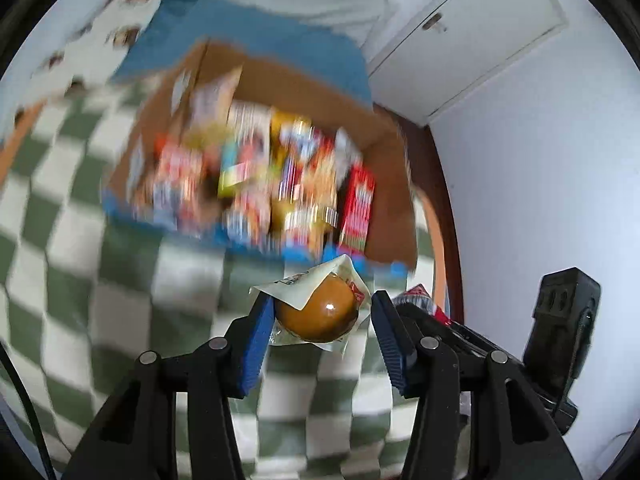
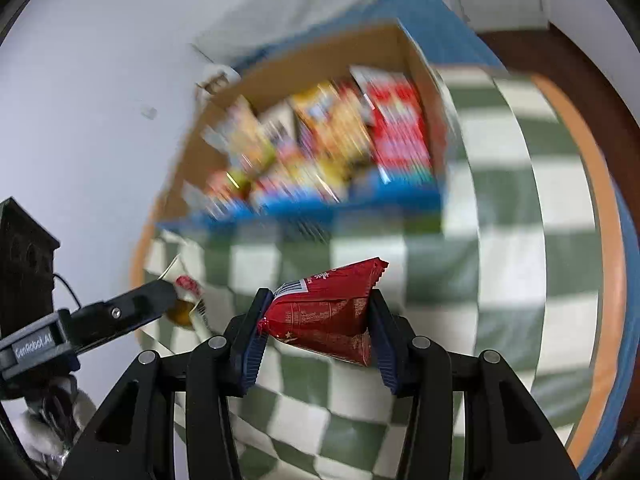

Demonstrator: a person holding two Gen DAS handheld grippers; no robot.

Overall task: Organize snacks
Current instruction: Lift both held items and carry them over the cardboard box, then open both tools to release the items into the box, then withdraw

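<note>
We see a round brown bun in a clear wrapper point(image 1: 318, 312) clamped in the left hand-held gripper point(image 1: 320, 320), and a red foil snack packet point(image 2: 324, 312) clamped in the right hand-held gripper point(image 2: 318, 318), both held short of the open cardboard box of snacks point(image 1: 384, 136) on the green-checked table point(image 1: 72, 248).

The left gripper point(image 1: 318, 322) sits at the lower centre of its own view, pointing steeply down, blue pads pinching a wrapped bun point(image 1: 316, 314). The right gripper point(image 2: 316, 316) fills the lower centre of its view, angled down too, jaws clamped on a red packet point(image 2: 324, 312). The two grippers hang close, side by side.
</note>
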